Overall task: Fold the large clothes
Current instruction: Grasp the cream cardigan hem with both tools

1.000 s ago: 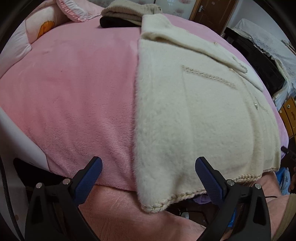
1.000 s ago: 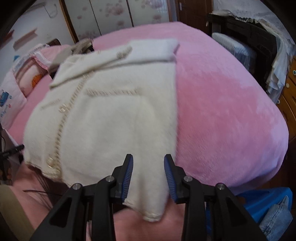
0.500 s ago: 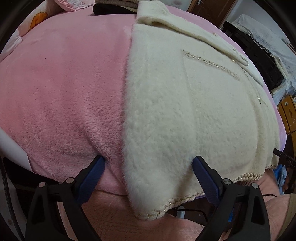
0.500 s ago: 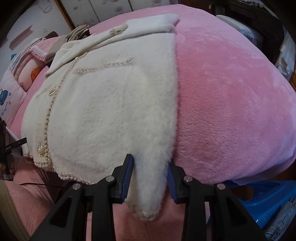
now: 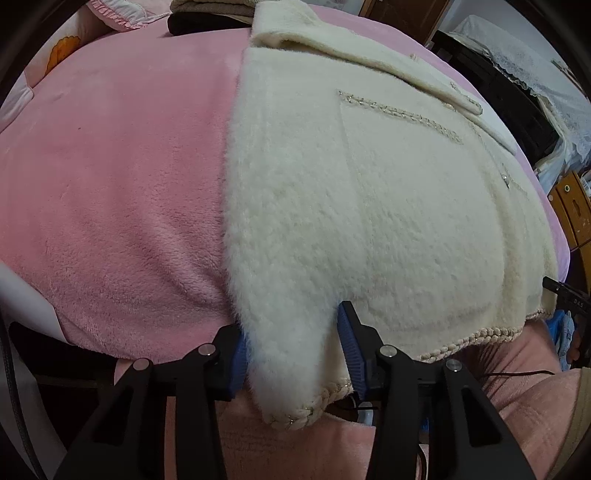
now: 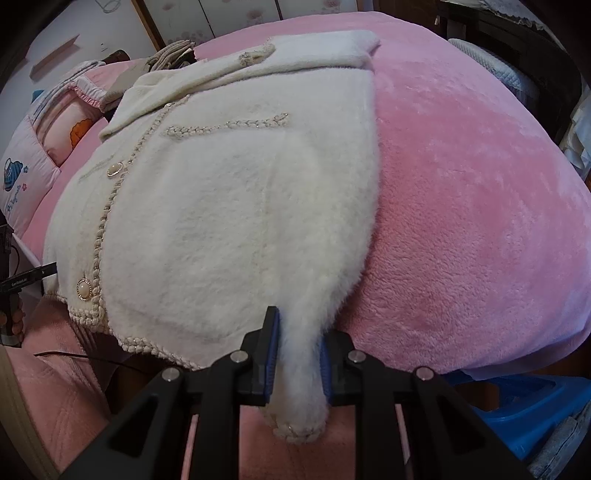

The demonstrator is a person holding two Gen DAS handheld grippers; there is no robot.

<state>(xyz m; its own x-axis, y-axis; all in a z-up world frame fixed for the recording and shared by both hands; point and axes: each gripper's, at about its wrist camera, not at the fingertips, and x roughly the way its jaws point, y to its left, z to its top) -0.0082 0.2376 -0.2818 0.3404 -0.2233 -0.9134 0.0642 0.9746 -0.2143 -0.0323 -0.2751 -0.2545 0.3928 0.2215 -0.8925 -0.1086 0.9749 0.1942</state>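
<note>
Left wrist view has the cream fuzzy jacket (image 5: 369, 206) spread flat on the pink blanket (image 5: 110, 192), hem hanging off the near edge of the bed. The left gripper (image 5: 291, 350) has its blue pads on either side of the hem's corner at the garment's left side, with the fabric bunched up between them, so it's pinching the jacket there. Braided trim (image 5: 314, 404) runs along the bottom edge just below the pads. Over in the right wrist view the right gripper (image 6: 297, 360) is doing the same on the opposite corner, pads squeezed tight on a gathered tuft of the jacket (image 6: 229, 206), trim dangling underneath. You can see the pearl buttons (image 6: 83, 290) down the front placket and a braid line across the chest pocket. A pink pillow (image 6: 40, 155) sits at the far left of the bed, and a small stack of folded clothes (image 5: 210, 14) lies past the collar.
</note>
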